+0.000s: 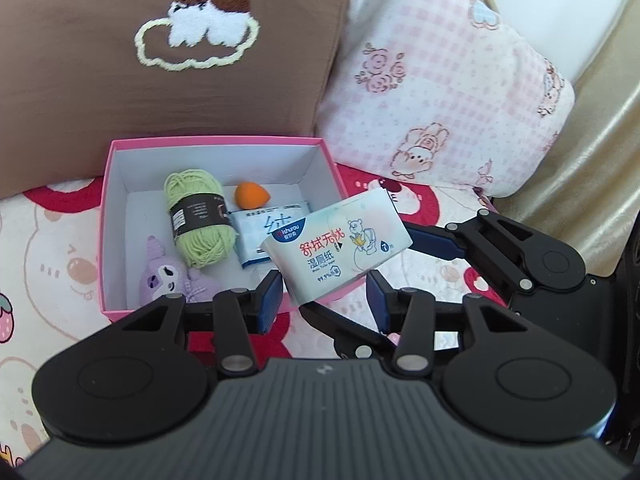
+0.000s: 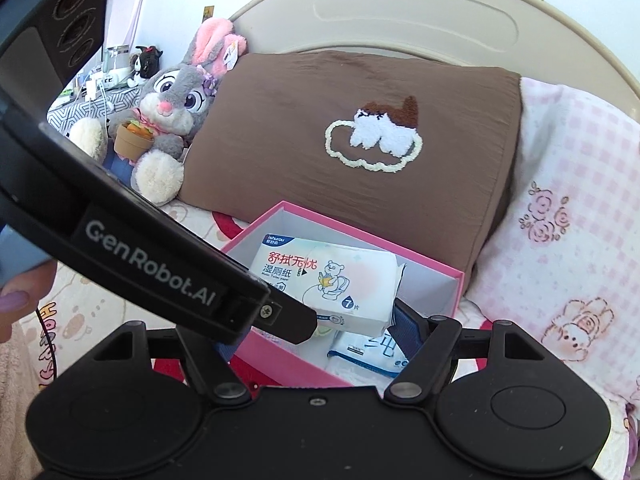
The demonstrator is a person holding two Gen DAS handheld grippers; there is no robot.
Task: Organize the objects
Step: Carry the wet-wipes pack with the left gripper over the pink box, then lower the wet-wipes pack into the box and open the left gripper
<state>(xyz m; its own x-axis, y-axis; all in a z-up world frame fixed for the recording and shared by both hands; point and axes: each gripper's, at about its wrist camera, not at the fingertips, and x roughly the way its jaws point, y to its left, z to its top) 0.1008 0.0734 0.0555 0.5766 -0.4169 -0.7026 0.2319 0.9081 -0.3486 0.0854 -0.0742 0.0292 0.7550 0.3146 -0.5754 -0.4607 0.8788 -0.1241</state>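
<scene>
A white wet wipes pack point(image 1: 336, 248) with a bear print hangs over the front right corner of an open pink box point(image 1: 105, 216). My left gripper point(image 1: 325, 292) has its blue pads against the pack's lower corner. From the right, the right gripper's fingers point(image 1: 434, 240) clamp the pack across its width. In the right wrist view the pack point(image 2: 328, 280) sits in my right gripper point(image 2: 320, 316), whose left finger is hidden behind the left tool's black body point(image 2: 152, 268). Inside the box lie green yarn point(image 1: 200, 220), an orange sponge point(image 1: 250, 196), a blue tissue pack point(image 1: 260, 236) and a purple plush point(image 1: 168, 280).
The box stands on a bed sheet with red and pink prints point(image 1: 48, 260). A brown pillow point(image 1: 160, 60) leans right behind it, and a pink checked pillow point(image 1: 440, 80) lies to its right. A grey bunny plush point(image 2: 172, 108) sits far left. A person's fingertip point(image 2: 16, 300) shows at the left edge.
</scene>
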